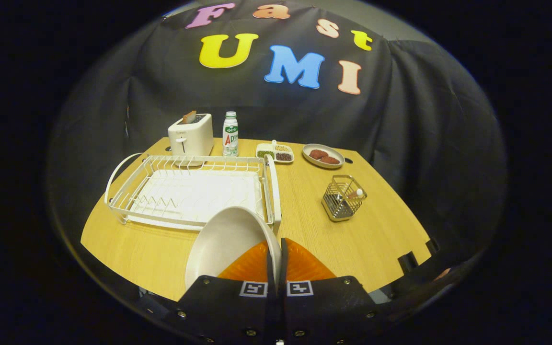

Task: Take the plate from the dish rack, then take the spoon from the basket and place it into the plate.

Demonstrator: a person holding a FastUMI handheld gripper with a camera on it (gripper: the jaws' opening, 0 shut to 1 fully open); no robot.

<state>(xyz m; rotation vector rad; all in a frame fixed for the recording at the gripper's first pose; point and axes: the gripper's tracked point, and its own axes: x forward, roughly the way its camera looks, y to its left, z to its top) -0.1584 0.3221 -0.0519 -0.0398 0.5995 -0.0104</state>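
My gripper (276,249) is shut on the rim of a white plate (223,244), which hangs tilted on edge above the wooden table, just in front of the white dish rack (185,191). The rack holds nothing else that I can see. Beyond the fingers and to their right stands a small wire basket (342,197) with a spoon (355,193) in it, its pale handle end leaning out at the top.
At the back of the table stand a white toaster (191,135) with a slice in it, a bottle (230,134), a small divided dish (275,153) and a plate of brown pieces (324,155). Bare wood (376,235) lies between the fingers and the basket.
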